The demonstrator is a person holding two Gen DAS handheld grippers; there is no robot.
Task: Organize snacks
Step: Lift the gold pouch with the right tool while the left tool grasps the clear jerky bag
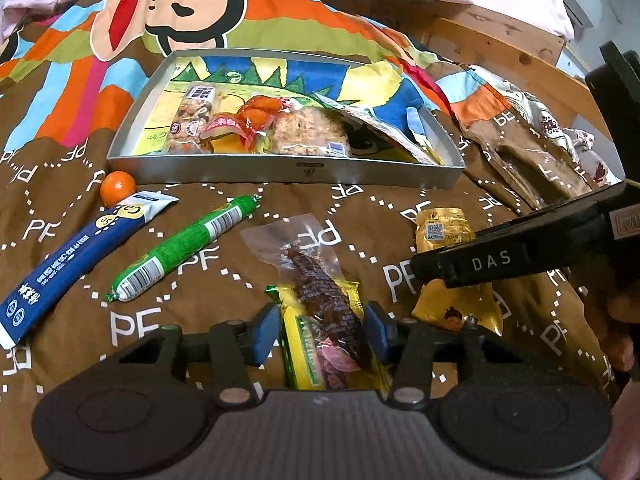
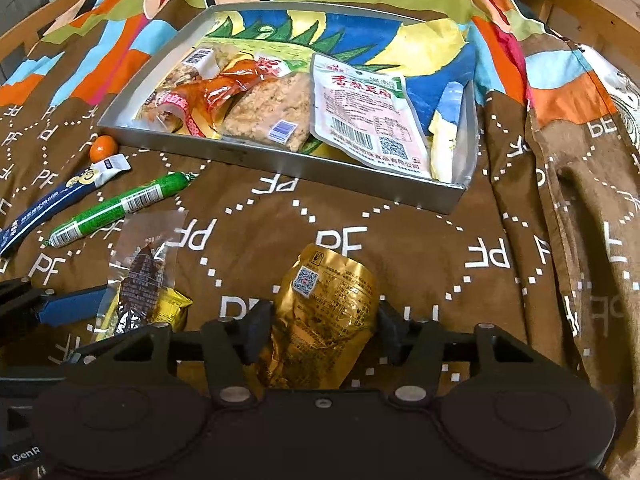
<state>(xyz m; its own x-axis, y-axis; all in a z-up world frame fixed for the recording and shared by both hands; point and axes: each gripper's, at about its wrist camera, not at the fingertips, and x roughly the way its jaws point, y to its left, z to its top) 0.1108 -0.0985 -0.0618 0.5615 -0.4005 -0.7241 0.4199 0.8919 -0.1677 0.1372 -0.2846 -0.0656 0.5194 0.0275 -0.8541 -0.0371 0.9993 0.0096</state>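
My left gripper (image 1: 320,334) straddles a clear pack of dark dried meat (image 1: 320,292) lying over a yellow packet (image 1: 304,360) on the bedspread. Its blue pads stand just beside the packs, open. My right gripper (image 2: 323,334) has a crumpled gold packet (image 2: 324,312) between its pads, which press its sides. In the left wrist view one right finger (image 1: 480,260) crosses over the gold packet (image 1: 444,228). The metal tray (image 2: 280,160) behind holds several snack packs.
To the left lie a green sausage stick (image 1: 184,248), a blue and white stick pack (image 1: 72,260) and a small orange (image 1: 117,188). The tray (image 1: 280,168) sits on a cartoon bedspread. A wooden bed frame (image 1: 500,44) borders the far right.
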